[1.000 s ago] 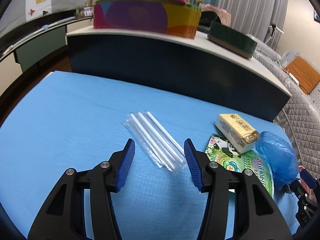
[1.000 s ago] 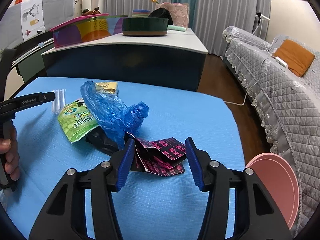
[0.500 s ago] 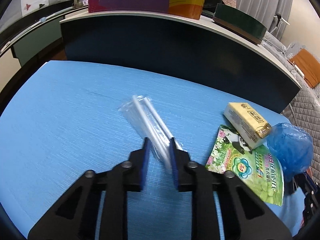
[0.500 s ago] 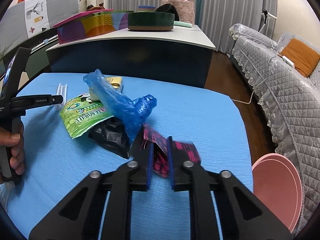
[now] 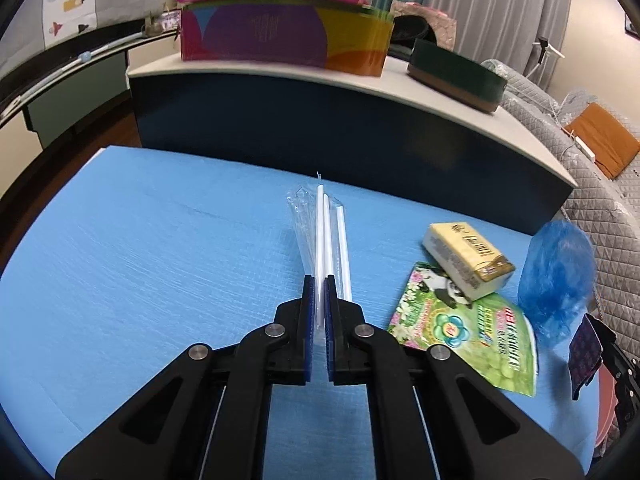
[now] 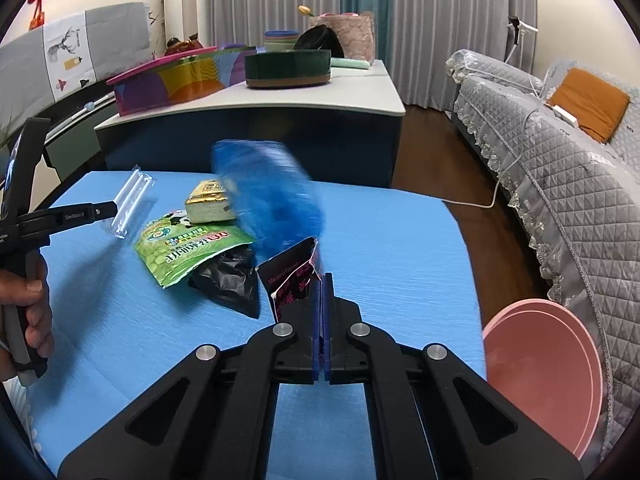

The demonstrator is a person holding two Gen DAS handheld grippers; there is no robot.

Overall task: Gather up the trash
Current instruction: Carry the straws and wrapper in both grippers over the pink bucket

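Trash lies on the blue table (image 5: 160, 260). Left gripper (image 5: 319, 280) is clamped on the clear straw pack (image 5: 324, 232), lifted off the cloth. Right gripper (image 6: 322, 280) pinches a dark pink-printed wrapper (image 6: 294, 276) (blue bag (image 6: 276, 196) blurred behind it). Green pouch (image 6: 188, 248), yellow pack (image 6: 210, 200) and black bag (image 6: 232, 280) rest between them.

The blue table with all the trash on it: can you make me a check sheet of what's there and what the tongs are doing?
Surface: blue table cover, wrinkled.
Job's things: clear straw packet; dark pink-printed wrapper; green snack bag; yellow tissue pack; blue plastic bag; black bag.
Clutter: pink basin at the table's right edge.
Tongs: left tongs shut on straw packet; right tongs shut on wrapper.
Cables: white cord on floor by sofa.
Surroundings: counter, quilted sofa.
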